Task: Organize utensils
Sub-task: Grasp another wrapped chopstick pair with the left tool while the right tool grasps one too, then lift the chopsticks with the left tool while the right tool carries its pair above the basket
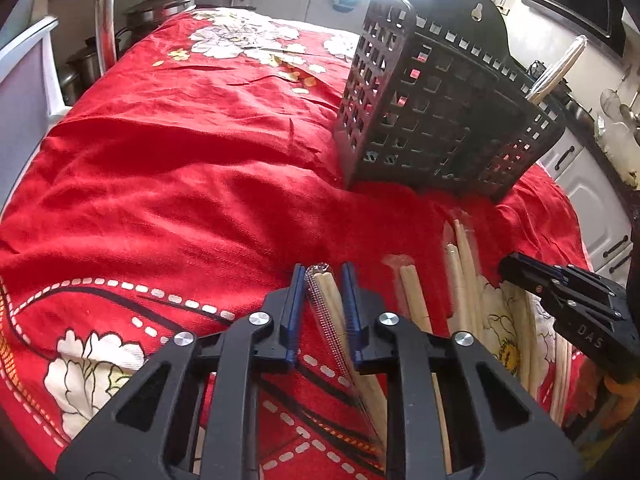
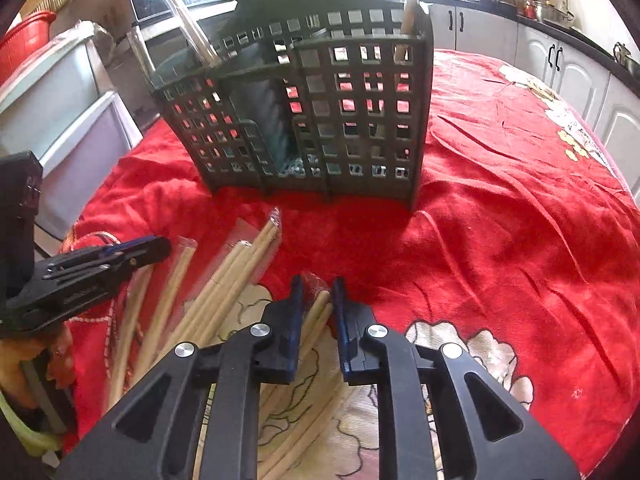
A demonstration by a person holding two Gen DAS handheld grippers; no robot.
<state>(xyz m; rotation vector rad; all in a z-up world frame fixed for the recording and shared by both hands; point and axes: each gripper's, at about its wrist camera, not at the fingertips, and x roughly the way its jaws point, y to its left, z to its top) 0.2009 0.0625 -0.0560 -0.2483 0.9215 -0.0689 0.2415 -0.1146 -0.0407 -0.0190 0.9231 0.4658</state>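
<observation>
Left tool [image 1: 323, 270] pinches wrapped chopsticks [image 1: 326, 304]; right tool [image 2: 316, 282] pinches another pair [image 2: 318, 312].

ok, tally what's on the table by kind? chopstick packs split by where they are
Black utensil caddy: 1
Chopstick packs standing in the caddy: 2
Chopstick packs gripped: 2, one in the left hand-held gripper, one in the right hand-held gripper
Chopstick packs loose on the red cloth: 3, overlapping, so approximate
Hand-held grippers: 2
Total: 10
</observation>
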